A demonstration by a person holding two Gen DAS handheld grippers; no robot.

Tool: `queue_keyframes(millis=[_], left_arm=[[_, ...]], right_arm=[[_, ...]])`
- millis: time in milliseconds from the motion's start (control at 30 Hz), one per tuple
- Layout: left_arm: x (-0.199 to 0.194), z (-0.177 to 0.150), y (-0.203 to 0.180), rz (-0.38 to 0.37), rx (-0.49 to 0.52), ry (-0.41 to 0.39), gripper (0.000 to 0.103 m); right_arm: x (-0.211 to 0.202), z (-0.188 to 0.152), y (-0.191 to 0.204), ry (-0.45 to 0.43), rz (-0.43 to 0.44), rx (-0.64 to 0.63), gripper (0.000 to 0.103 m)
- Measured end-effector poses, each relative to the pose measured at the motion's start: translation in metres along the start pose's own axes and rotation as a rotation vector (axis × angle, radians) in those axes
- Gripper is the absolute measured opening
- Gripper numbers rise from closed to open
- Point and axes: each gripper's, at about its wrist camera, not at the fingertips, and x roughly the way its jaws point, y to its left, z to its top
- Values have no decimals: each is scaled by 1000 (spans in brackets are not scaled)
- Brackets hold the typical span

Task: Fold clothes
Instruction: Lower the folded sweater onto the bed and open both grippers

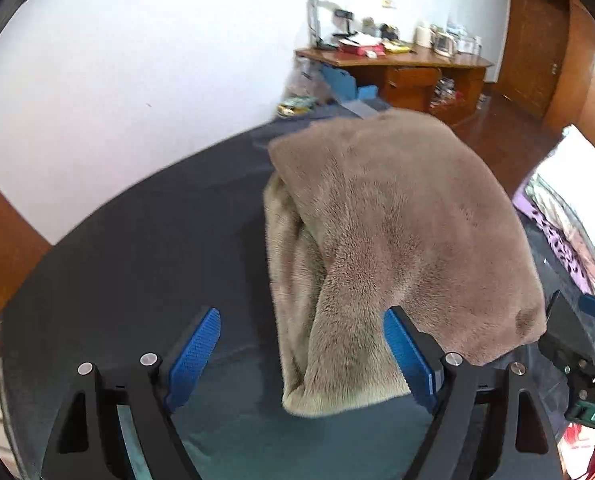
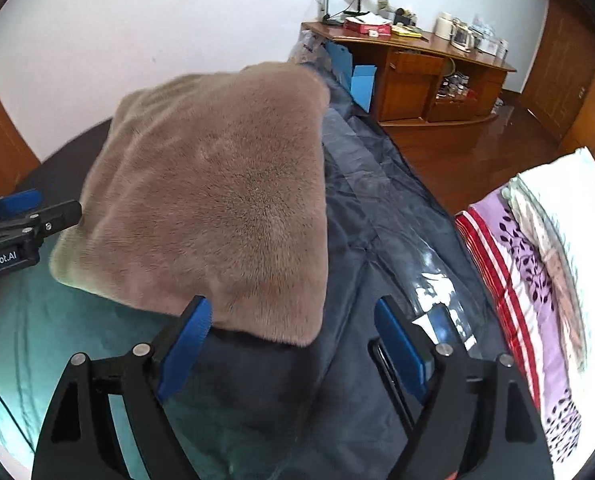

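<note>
Below us, a dark grey sheet [image 1: 145,240] covers the surface, and the folded tan fleece garment [image 1: 397,220] lies on it, just ahead of both grippers. Our left gripper [image 1: 303,360] stands wide apart and holds nothing; the garment's near edge lies between its fingers, untouched as far as we can tell. Our right gripper [image 2: 293,344] is spread equally wide and empty, the garment's near corner just ahead-left of it. Farther ahead stand a white wall [image 1: 137,60], a cluttered wooden desk [image 2: 417,68] and a wooden floor [image 2: 457,148]. Patterned bedding [image 2: 529,280] lies right of the right gripper.
</note>
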Motion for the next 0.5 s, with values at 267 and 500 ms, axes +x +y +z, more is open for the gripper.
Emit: queue_keyframes(millis=[267,500], left_arm=[[-37,-3,9,-5,-58,-46,86],[-70,-2,4,17,-55,-111,86]], right_arm=[[-48,-7,4,-75,3,-4,90],[-91,-5,11,-183,-15,4,103]])
